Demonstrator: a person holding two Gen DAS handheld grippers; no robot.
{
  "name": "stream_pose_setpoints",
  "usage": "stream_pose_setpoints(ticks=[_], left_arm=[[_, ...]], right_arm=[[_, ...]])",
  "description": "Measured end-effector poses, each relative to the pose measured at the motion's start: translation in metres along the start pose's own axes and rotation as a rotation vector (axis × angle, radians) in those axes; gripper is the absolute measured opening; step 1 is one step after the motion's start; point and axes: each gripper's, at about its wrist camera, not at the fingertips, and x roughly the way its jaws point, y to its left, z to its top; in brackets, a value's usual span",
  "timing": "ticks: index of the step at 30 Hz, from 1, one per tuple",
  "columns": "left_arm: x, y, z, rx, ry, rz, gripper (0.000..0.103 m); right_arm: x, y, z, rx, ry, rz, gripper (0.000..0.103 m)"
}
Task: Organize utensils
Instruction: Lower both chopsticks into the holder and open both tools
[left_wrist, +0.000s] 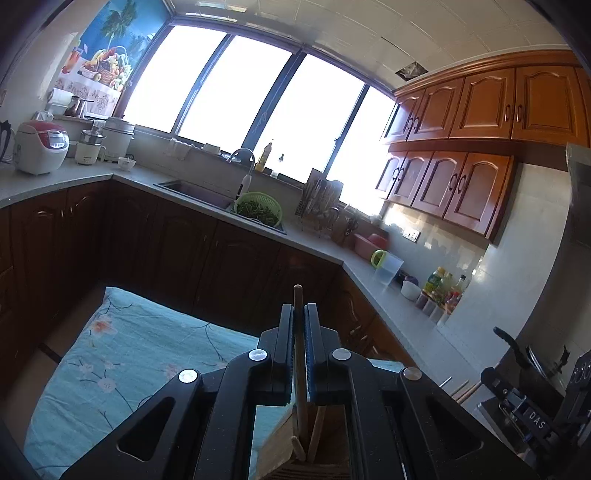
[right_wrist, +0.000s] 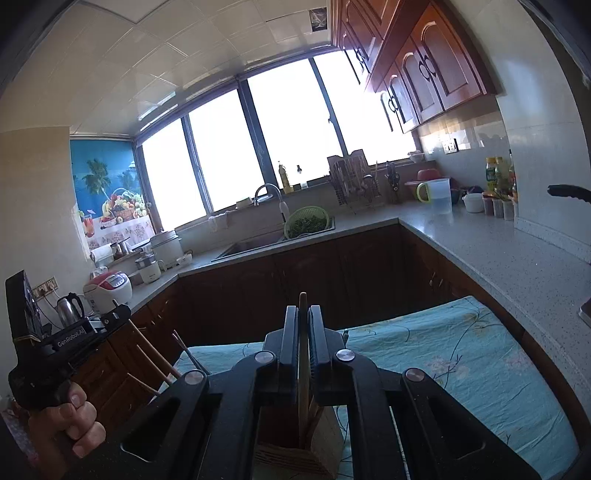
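Jaws of left gripper (left_wrist: 299, 306) closed nearly flat on a wooden chopstick (left_wrist: 298, 295), stick running upright between the pads, top end poking just above the tips, lower end dropping into a wooden holder (left_wrist: 280, 443) directly beneath. Jaws of right gripper (right_wrist: 303, 308) likewise pinched on a second wooden stick (right_wrist: 303, 299), same upright axis, lower end down inside the holder (right_wrist: 295, 454). Holder standing on a blue floral cloth (left_wrist: 122, 354) over the desk, other sticks leaning inside it. Both sticks aligned with the holder's opening, long axis vertical, holder straight below each pair of jaws rather than ahead; neither hand clearly nearer. Probably near release: needs only a short lowering and opening, watching for the stick catching on those already inside
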Motion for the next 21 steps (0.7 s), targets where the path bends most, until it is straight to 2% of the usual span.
stream_pose_setpoints(ticks=[2,8,13,21], left_arm=[[0.009,-0.001,-0.006,-0.002,0.027,-0.001,0.004],[0.031,0.001,0.002,-0.002,0.097,-0.005,0.005],[0.026,0.01,0.02,0.013,0.113,-0.014,0.005],[0.02,0.021,0.025,0.016,0.121,-0.006,0.005]], right_arm=[[0.005,-0.003,-0.008,0.011,0.025,-0.001,0.005],[0.015,-0.013,-0.02,0.028,0.075,-0.008,0.006],[0.019,-0.018,-0.02,0.044,0.089,-0.011,0.006],[0.017,-0.018,-0.02,0.056,0.096,-0.006,0.006]])
